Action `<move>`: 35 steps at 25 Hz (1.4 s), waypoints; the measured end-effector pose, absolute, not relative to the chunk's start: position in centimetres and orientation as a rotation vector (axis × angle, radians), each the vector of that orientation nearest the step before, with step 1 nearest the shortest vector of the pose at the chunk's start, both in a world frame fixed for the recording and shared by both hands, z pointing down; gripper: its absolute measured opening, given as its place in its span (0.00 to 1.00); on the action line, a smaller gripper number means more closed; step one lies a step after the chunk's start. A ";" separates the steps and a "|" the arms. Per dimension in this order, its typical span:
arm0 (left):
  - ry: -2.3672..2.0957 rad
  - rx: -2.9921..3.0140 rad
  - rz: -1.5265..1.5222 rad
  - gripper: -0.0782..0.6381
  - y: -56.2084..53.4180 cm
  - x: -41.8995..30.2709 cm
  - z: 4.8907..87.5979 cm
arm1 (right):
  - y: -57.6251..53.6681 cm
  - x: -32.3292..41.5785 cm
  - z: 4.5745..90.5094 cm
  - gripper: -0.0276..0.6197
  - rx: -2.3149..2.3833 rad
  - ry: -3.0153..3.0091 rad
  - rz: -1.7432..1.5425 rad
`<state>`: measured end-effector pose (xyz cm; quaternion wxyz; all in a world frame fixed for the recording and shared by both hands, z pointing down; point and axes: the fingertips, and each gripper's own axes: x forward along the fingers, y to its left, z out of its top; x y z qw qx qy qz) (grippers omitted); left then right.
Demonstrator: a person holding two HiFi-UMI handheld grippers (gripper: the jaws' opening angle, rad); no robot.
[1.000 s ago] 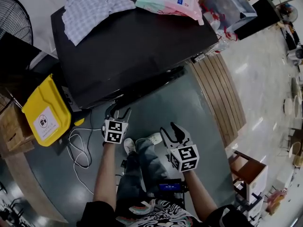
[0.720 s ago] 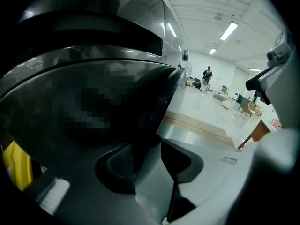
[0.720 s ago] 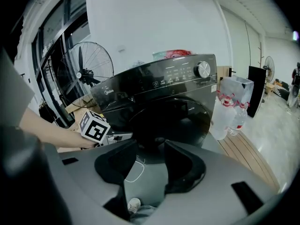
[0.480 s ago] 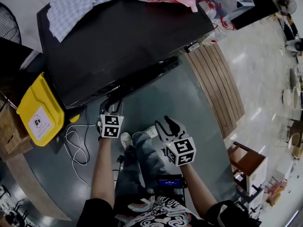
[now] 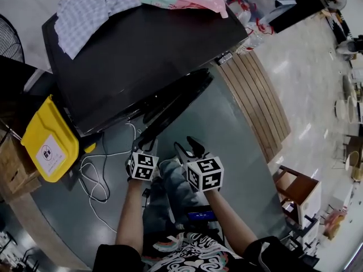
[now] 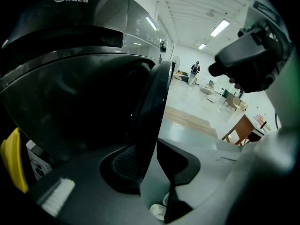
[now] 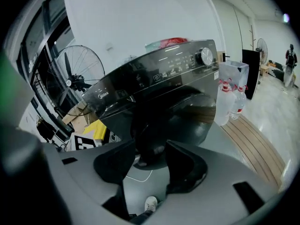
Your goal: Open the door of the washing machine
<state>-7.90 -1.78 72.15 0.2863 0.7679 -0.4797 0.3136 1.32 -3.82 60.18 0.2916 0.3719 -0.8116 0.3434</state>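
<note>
Closing around the edge of the half-open door (image 6: 152, 102) of the washing machine (image 5: 142, 55), our left gripper's (image 6: 152, 161) jaws had not yet pinched it. Our right gripper's (image 7: 151, 156) jaws were opening, empty. A yellow bin (image 5: 48, 140) and a white cable (image 5: 93, 174) lay beside the machine.

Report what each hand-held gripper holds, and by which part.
The left hand-held gripper has jaws closing around the free edge of the washing machine door; a firm clamp cannot be told. The right hand-held gripper has jaws opening, nothing between them.
</note>
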 end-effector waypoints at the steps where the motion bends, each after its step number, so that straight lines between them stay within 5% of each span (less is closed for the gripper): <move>1: -1.259 2.059 0.826 0.25 -1.0 -6.8 72.1 | -3.9 1.3 60.6 0.37 1.006 -2.142 0.933; 7: -1.034 2.184 0.822 0.27 3.1 0.0 71.8 | -4.0 2.7 62.4 0.46 1.116 -2.034 0.998; 12: -0.825 2.253 0.768 0.34 5.0 3.2 71.2 | -4.2 5.0 64.6 0.40 1.190 -1.917 0.914; 23: -0.974 2.174 0.719 0.30 3.9 -2.7 70.8 | -2.8 10.0 64.9 0.33 1.183 -1.866 0.884; 35: -1.117 2.139 0.497 0.28 -1.6 -1.1 66.8 | -2.1 18.7 64.7 0.27 1.315 -1.745 0.918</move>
